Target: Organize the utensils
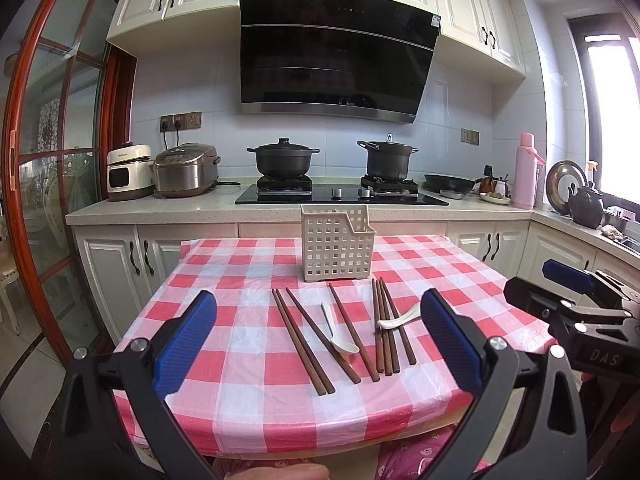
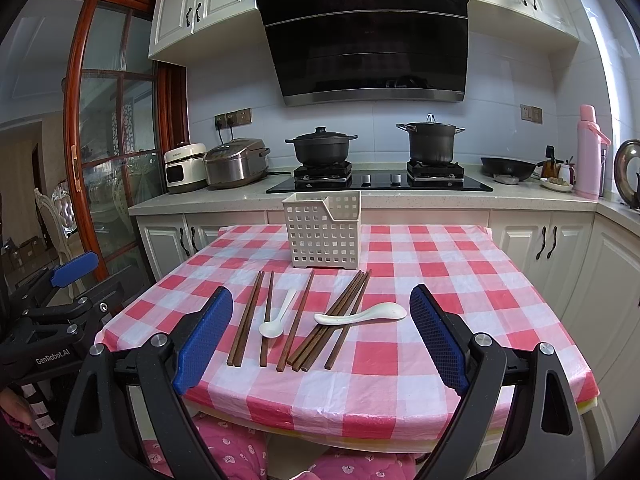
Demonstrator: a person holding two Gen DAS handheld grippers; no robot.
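Several brown wooden chopsticks (image 1: 320, 338) (image 2: 304, 320) lie side by side on the red-and-white checked tablecloth (image 1: 248, 396) (image 2: 460, 292). Two white spoons lie among them: one (image 1: 338, 330) (image 2: 277, 316) near the middle, the other (image 1: 398, 319) (image 2: 362, 314) across the right bundle. Behind them stands a cream perforated utensil basket (image 1: 338, 244) (image 2: 322, 234), upright, its inside hidden. My left gripper (image 1: 320, 344) hovers open over the table's near edge, nothing between its blue pads. My right gripper (image 2: 322, 340) is likewise open and empty, and also shows at the right (image 1: 576, 292).
A kitchen counter (image 1: 168, 204) runs behind the table with a rice cooker (image 1: 186, 174), two black pots (image 1: 282, 158) on a stove, a wok (image 2: 508, 168) and a pink thermos (image 2: 590, 152). Pink patterned clothing (image 2: 236, 452) of the person shows below the table edge.
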